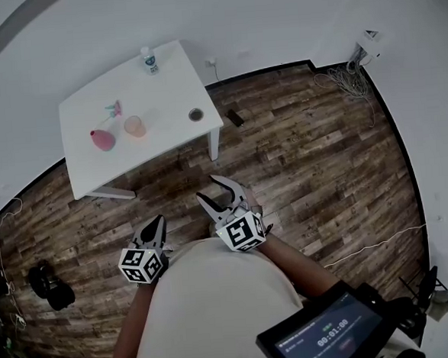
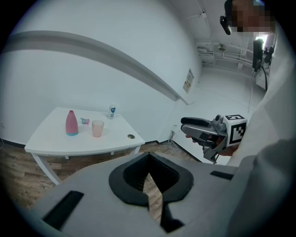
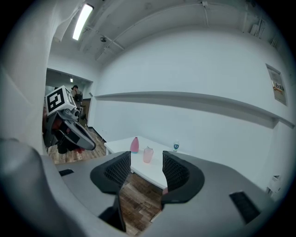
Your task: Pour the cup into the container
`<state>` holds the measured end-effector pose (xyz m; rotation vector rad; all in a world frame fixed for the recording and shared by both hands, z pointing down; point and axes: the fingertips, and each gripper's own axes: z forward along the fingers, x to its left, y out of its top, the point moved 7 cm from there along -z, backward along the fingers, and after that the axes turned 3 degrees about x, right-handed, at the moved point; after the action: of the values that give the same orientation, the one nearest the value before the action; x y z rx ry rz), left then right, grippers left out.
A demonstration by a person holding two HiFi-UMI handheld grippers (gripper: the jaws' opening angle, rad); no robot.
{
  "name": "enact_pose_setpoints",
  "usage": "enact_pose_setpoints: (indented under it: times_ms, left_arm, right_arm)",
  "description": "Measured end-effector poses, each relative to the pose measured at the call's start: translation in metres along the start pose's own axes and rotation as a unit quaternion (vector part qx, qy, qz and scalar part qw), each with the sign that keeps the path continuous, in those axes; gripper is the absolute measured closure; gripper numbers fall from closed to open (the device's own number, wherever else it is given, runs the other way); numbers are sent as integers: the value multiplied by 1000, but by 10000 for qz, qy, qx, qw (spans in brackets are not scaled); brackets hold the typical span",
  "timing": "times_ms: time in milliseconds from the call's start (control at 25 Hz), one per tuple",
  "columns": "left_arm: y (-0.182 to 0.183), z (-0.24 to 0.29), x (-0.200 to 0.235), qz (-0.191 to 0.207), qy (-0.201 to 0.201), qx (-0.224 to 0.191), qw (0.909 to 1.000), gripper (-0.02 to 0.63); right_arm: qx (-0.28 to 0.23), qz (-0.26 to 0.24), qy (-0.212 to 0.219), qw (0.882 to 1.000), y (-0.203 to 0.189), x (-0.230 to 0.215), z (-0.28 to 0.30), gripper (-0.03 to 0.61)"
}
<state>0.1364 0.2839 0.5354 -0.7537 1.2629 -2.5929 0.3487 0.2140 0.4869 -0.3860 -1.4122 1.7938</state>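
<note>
two hand-held grippers, each grey with black pads and a cube of square markers. the left hand-held gripper (image 1: 158, 221) is clenched, its pads meeting at the tips with nothing caught between them. the right hand-held gripper (image 1: 206, 186) is released, its ribbed jaws parted on bare air. both hang over the wood-plank floor (image 1: 299, 154), well short of the one white, square-topped surface (image 1: 164, 87) ahead of them. on it, from the left hand-held gripper's side across: one pink container (image 1: 102, 138), smooth and bottle-shaped, with a narrow neck and a teal band at its base; one small pink-and-teal object (image 1: 114, 108) beyond it, too small to tell; one cup (image 1: 134, 125), translucent pale pink, upright, just beside the container but apart from it, its contents unreadable; one small white bottle (image 1: 149, 61) with a blue label at the far edge; one round dark grommet (image 1: 196, 114) towards the right hand-held gripper's side. in the right gripper view the cup shows far ahead, between the parted jaws
</note>
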Motion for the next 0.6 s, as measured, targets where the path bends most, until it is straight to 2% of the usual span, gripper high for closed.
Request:
enact_pose_setpoints:
  times_ms: [520, 560, 600]
  left_arm:
    - [-5, 3, -4, 36, -74, 113, 9999, 604]
    - [-6, 4, -4, 41, -79, 127, 9999, 604]
    - [-7, 4, -5, 46, -85, 140, 9999, 604]
  right_arm:
    - [49, -73, 5, 10000, -3, 5, -3, 360]
    - [153, -143, 8, 9998, -5, 6, -4, 387]
    - [259, -216, 20, 9994, -7, 7, -4, 478]
